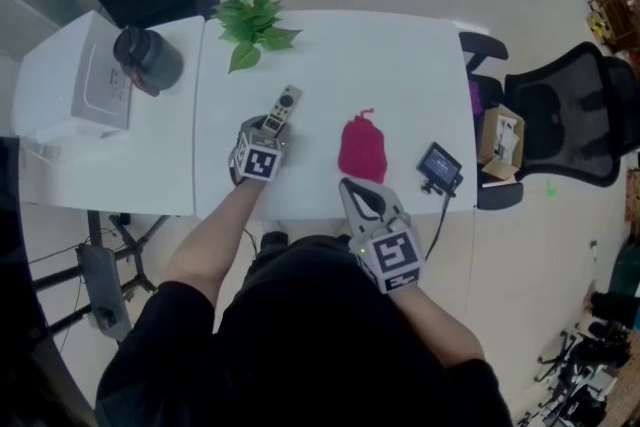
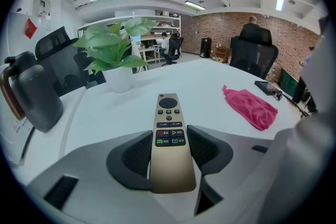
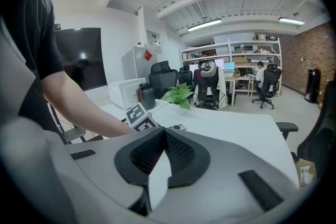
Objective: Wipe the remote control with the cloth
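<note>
Left gripper (image 1: 266, 131) grasps the remote control's (image 2: 169, 139) near end between its pads. Right gripper (image 1: 352, 189) clenched, empty. Pink cloth (image 1: 362, 148) lies just ahead of it, untouched. Wiping not started.

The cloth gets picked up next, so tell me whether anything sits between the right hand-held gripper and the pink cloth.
Nothing visible does: the right hand-held gripper, shut, is just short of the pink cloth, with only bare table between.

Gold remote (image 2: 169, 139) face-up; crumpled pink cloth (image 2: 251, 106) nearby, apart.
</note>
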A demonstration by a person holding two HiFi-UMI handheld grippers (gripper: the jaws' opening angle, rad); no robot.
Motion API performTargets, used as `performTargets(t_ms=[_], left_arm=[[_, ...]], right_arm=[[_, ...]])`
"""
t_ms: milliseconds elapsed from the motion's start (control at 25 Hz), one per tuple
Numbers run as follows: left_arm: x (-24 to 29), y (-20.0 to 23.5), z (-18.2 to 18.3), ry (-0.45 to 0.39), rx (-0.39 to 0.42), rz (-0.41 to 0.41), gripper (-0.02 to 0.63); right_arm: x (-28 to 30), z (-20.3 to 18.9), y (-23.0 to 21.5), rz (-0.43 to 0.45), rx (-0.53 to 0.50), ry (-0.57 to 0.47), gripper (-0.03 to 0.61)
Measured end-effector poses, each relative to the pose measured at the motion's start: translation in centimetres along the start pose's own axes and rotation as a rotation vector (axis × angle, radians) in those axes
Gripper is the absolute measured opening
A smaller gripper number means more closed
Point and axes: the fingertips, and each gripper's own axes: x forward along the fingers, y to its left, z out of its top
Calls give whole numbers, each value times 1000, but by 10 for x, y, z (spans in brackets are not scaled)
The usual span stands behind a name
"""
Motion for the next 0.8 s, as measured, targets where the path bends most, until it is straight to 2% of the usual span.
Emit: performTargets(t_ms=[280,480,800], left_arm=[[-51,-18,25,-125,-4,-31,210],[-106,-34,50,-235,-18,-77,210],[-189,-53,85,-369,-5,-100,210]], right_arm=[[0,1,2,7,-12,-18,9],[1,2,3,12,-13,-24,9],[3,0,-3,-2,-11,-27,9]])
